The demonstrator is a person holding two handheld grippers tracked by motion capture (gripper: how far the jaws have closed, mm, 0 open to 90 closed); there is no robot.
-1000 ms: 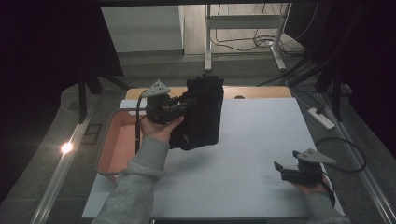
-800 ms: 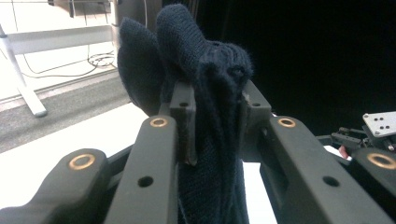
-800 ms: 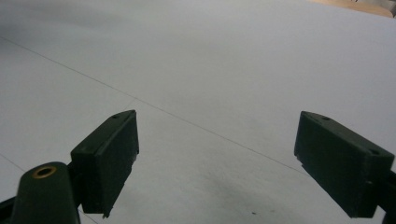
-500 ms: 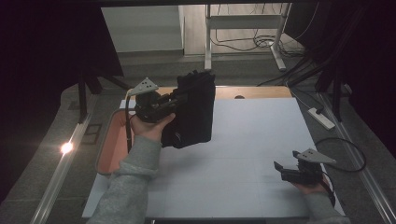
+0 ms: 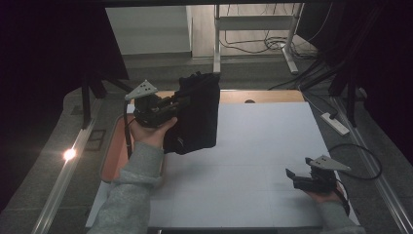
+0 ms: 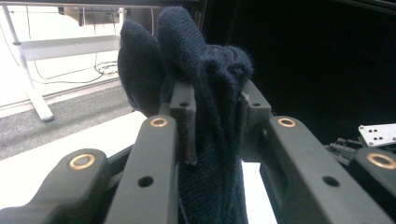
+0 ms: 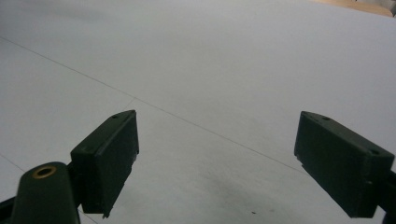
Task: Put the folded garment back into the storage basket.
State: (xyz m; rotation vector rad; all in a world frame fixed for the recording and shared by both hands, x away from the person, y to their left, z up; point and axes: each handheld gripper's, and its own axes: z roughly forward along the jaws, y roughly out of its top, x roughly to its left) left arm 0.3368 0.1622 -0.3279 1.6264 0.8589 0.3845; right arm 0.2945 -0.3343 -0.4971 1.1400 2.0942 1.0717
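A dark navy knitted garment (image 5: 197,114), folded in a thick bundle, hangs above the left back of the white table (image 5: 263,141). My left gripper (image 5: 176,103) is shut on its upper edge and holds it clear of the surface. In the left gripper view the knit (image 6: 205,60) is bunched between the jaws of my left gripper (image 6: 215,100) and bulges out above them. My right gripper (image 5: 291,176) rests low at the table's front right, pointing left. Its fingers (image 7: 109,156) stand wide apart, so this gripper (image 7: 217,154) is open with bare table between them.
An orange tray (image 5: 111,156) lies at the table's left edge, under my left forearm. A white power strip (image 5: 334,123) and a black cable (image 5: 360,151) lie off the right edge. A white desk frame (image 5: 253,29) stands behind the table.
My left hand has carried the hanging garment to the left, toward the tray side. The right gripper has stayed where it was.
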